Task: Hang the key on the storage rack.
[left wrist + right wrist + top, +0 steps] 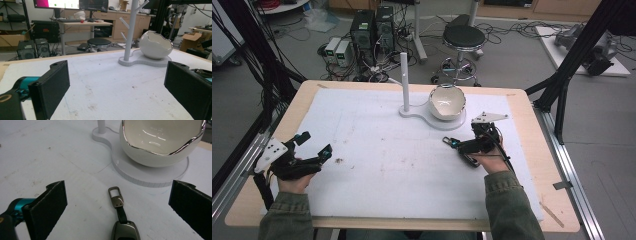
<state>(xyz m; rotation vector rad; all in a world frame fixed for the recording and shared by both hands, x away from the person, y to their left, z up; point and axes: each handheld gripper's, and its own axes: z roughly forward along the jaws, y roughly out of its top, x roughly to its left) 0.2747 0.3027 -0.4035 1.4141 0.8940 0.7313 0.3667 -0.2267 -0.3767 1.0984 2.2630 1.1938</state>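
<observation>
Keys [122,225] lie flat on the white mat [62,152], between the right gripper's [117,205] wide-open jaws, untouched, near the bowl [160,147]. Left gripper [117,92] gapes wide, empty.

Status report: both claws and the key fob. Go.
Left claw open, idle at table's left. Right claw open, straddling the key fob flat on the mat. Bowl just beyond; nothing between.

A wooden table [532,165] carries a white mat [387,150], on which lie a white stand [432,117] and a key fob [123,227].
</observation>
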